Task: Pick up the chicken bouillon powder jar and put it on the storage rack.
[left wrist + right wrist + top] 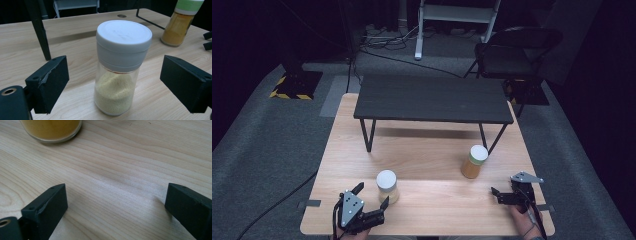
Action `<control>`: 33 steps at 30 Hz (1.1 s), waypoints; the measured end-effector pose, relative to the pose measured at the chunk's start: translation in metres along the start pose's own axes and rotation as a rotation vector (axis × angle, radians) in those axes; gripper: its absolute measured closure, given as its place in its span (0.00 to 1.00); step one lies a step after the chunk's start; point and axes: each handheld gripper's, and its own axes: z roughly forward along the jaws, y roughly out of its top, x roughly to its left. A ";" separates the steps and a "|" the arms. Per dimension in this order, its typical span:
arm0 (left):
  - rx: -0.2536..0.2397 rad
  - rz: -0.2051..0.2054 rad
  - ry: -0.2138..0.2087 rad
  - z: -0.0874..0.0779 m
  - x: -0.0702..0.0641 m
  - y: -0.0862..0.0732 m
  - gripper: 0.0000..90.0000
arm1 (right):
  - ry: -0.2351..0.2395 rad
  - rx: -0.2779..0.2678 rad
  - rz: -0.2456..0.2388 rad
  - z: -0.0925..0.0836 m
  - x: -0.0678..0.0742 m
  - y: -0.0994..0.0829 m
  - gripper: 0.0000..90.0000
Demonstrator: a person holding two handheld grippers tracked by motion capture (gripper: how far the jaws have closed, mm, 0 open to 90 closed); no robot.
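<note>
From above, the left gripper (371, 196) has its fingers spread around a white-capped jar (387, 186) standing near the table's (427, 155) front edge. Its own camera shows gaps either side. The right gripper's (116, 202) fingers stand spread, empty.

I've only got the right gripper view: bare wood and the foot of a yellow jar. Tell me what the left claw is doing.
Observer: The left claw stands open, with a white-lidded jar between its jaws, untouched.
Operator: Describe that jar's contents.
Observer: Pale yellow granules, roughly half full.
Operator: Now give me my yellow jar's lid.
Observer: The yellow jar has a pale green lid.
</note>
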 end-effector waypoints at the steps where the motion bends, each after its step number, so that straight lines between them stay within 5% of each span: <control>1: 0.001 0.004 -0.001 0.001 0.000 0.001 0.09 | 0.000 0.000 0.001 0.000 0.000 0.000 0.05; 22: 0.038 0.039 -0.033 0.040 0.001 0.015 0.12 | -0.007 0.000 0.008 0.000 0.002 0.000 0.05; 26: 0.052 0.035 -0.032 0.045 0.002 0.017 0.19 | -0.010 0.000 0.009 0.000 0.003 0.000 0.05; 30: 0.054 0.055 -0.041 0.045 0.003 0.017 0.37 | -0.012 0.000 0.011 0.000 0.003 0.000 0.05; 33: 0.069 0.065 -0.045 0.044 0.002 0.021 0.37 | -0.012 0.000 0.012 0.000 0.003 0.000 0.05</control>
